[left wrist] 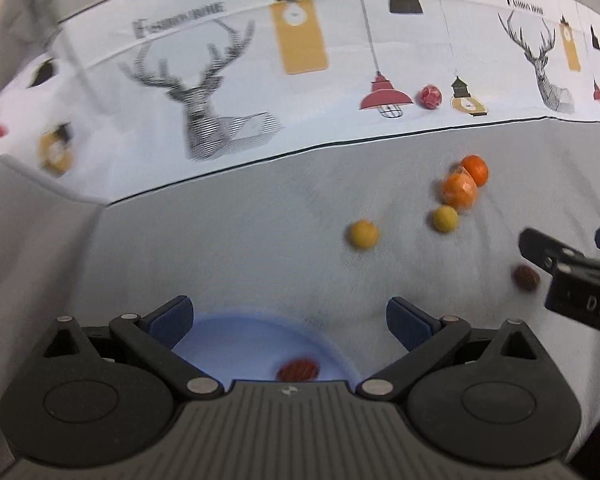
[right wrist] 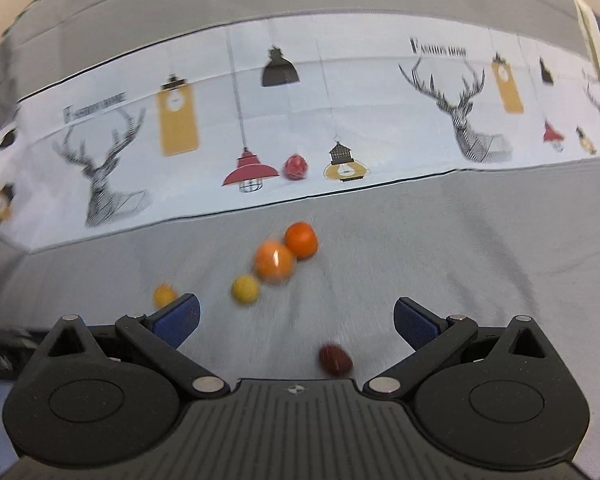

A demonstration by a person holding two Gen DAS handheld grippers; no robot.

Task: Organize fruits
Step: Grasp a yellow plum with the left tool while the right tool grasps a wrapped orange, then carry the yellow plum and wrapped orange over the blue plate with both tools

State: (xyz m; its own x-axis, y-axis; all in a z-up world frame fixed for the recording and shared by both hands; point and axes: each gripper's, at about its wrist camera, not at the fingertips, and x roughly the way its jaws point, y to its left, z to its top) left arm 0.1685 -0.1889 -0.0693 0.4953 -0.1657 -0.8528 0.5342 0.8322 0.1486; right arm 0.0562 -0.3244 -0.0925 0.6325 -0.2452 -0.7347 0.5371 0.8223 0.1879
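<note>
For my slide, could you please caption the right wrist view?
Open right tongs hover over a dark red fruit on grey cloth.

Right gripper (right wrist: 296, 320) fingers apart, empty; dark red fruit (right wrist: 335, 359) between them on grey cloth (right wrist: 440, 264).

Your left gripper (left wrist: 289, 322) hangs over the plate (left wrist: 220, 340), 1 fruit (left wrist: 298, 370) in it — 2 oranges (right wrist: 288, 252) touching, far behind; 2 small fruits (right wrist: 245, 289) before them.
</note>
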